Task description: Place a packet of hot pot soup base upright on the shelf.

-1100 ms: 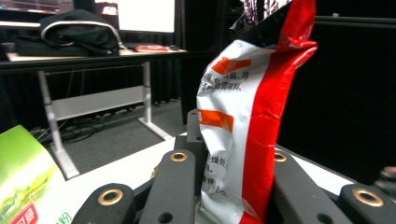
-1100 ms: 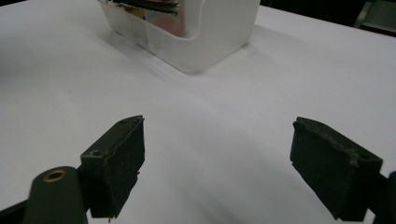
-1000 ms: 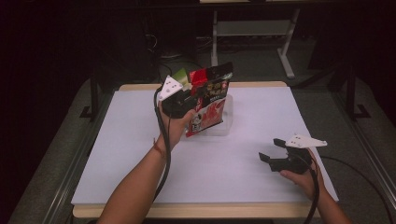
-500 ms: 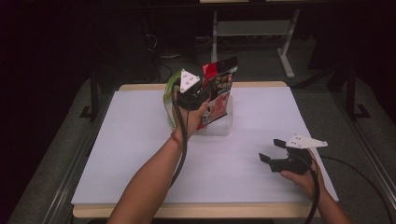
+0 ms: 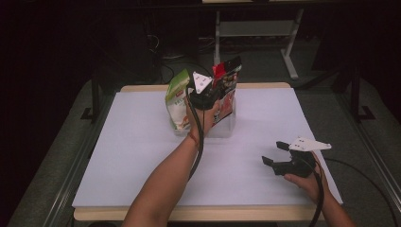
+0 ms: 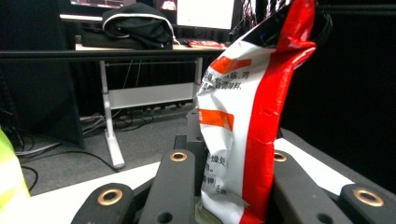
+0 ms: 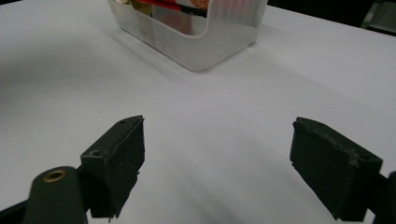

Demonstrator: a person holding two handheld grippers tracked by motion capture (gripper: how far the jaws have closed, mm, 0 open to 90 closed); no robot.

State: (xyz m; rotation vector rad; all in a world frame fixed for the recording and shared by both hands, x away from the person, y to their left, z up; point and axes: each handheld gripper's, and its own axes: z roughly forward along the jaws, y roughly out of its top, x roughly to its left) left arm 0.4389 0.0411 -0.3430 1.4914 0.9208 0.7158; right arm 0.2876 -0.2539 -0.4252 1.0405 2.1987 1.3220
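Observation:
A red-and-white snack bag stands upright over a clear plastic bin at the far middle of the white table. My left gripper is shut on it. In the left gripper view the bag rises between the two black jaws of the left gripper. A green-and-white bag stands in the bin's left side, and its green bag edge shows low left. My right gripper rests near the table's front right, open with nothing in it. In its own view the right gripper points toward the bin.
The white table top has wooden edges at front and back. Behind the table stand a desk frame and floor cables. In the left gripper view, dark clothing lies on a far desk.
My left gripper has carried the red bag to the right and slightly down, over the bin. The green bag now stands uncovered to its left. The right gripper has kept still.

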